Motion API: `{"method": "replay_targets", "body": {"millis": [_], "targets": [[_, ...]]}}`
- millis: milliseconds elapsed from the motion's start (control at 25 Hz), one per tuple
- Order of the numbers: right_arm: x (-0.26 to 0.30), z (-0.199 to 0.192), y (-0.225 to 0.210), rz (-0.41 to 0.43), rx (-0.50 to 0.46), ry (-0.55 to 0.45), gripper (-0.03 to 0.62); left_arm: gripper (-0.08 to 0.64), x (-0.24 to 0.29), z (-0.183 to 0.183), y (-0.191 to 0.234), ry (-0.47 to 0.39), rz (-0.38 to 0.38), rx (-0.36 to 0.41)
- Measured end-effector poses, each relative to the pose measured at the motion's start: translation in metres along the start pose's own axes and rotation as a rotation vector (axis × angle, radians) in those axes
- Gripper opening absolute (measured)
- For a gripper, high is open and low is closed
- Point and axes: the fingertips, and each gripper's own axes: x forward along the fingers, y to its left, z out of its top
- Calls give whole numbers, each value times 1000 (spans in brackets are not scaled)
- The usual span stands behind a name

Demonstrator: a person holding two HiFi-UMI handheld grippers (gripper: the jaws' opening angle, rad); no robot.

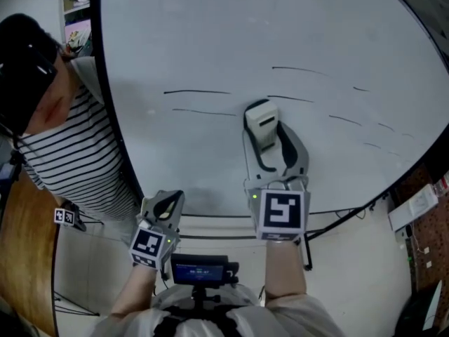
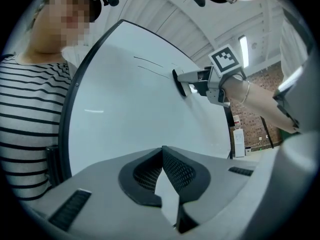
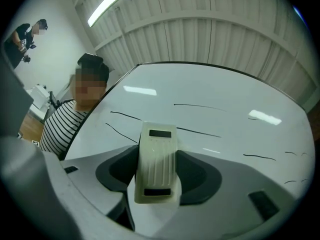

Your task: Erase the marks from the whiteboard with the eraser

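Finding: the right gripper (image 1: 271,137) is clamped on the eraser (image 1: 262,121), one jaw on each long side, with the ribbed back of the eraser (image 3: 156,164) facing its camera. Seen from the left gripper view, the eraser's face appears to rest on the whiteboard (image 1: 210,34), though contact cannot be confirmed. It sits near the middle of the board, just beside the right end of the lower of two long marks (image 1: 203,111) and below a shorter mark (image 1: 289,98). More short strokes (image 1: 345,120) run off to the right, so most of the work looks outstanding. The left gripper (image 1: 165,203) hangs low by the board's bottom edge, jaws together on nothing. A person in a striped shirt (image 1: 77,153) stands at the board's left edge. Recommendation: keep the felt flat on the surface with even pressure, sweep along each line rather than across it, and overlap the passes. Risk: tilting onto an edge would probably smear ink or twist the eraser in the jaws.
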Motion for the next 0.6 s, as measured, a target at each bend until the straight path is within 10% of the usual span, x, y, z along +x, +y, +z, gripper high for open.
{"method": "replay_targets", "body": {"millis": [600], "targets": [[-33, -53, -106, -182, 95, 89, 247, 6, 16, 3, -21, 1, -25, -1]]}}
